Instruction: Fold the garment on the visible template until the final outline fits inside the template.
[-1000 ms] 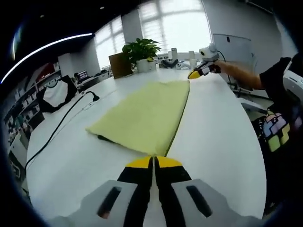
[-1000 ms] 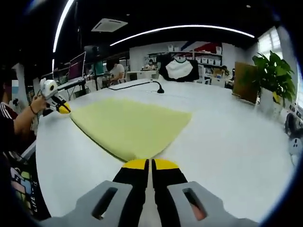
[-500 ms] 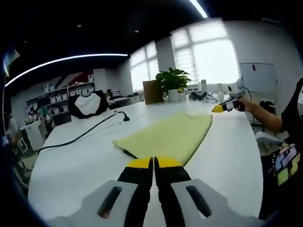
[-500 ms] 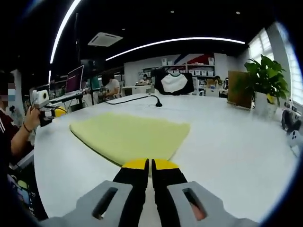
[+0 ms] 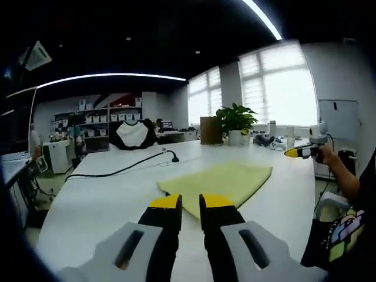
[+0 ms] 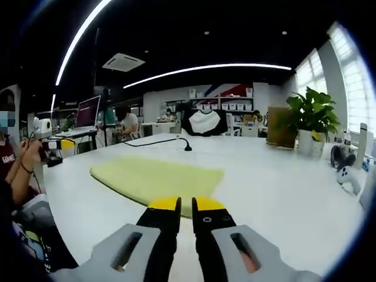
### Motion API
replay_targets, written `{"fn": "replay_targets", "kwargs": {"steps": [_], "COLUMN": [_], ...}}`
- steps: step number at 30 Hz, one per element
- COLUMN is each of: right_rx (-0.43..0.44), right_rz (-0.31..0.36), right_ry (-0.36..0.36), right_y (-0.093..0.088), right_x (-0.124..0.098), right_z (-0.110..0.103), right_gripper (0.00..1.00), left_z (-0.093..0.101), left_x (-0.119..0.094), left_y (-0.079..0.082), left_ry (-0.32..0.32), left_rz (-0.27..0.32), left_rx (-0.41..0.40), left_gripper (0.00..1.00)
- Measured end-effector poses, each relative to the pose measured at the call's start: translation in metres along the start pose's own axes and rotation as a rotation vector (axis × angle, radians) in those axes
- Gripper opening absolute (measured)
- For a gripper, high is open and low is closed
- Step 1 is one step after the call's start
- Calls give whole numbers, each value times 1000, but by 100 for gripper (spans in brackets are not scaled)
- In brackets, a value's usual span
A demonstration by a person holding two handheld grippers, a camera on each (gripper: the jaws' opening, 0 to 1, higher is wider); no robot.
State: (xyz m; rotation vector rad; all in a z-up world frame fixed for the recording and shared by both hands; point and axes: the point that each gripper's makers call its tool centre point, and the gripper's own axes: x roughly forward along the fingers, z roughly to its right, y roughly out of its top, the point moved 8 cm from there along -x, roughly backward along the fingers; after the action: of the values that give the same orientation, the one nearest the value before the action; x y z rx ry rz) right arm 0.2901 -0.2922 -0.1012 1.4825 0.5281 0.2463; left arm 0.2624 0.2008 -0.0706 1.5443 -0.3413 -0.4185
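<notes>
Garment [image 5: 218, 179], pale yellow and folded flat, lies on the white table [image 5: 94, 200] just ahead of my left gripper [image 5: 191, 202], whose jaws stand slightly apart and hold nothing. From my right gripper [image 6: 181, 205] I see the same cloth [image 6: 155, 177] ahead and a little left, apart from its tips; those jaws are parted too, empty. A potted plant [image 6: 308, 120] stands in its white pot far across the table.
</notes>
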Motion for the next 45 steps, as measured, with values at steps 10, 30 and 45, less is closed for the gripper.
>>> {"fn": "replay_targets", "kwargs": {"steps": [10, 30, 45], "right_rx": [-27, -53, -44], "right_rz": [62, 95, 107], "right_ry": [-72, -219, -172], "right_y": [19, 31, 36], "right_x": [-29, -64, -69], "right_z": [3, 19, 12], "right_gripper": [28, 99, 99], "left_z": [22, 32, 34], "left_x": [-31, -68, -63], "left_y": [31, 39, 37], "left_ry": [107, 250, 232], "left_rz": [74, 108, 89], "left_rx": [23, 27, 37], "left_gripper": [64, 100, 100]}}
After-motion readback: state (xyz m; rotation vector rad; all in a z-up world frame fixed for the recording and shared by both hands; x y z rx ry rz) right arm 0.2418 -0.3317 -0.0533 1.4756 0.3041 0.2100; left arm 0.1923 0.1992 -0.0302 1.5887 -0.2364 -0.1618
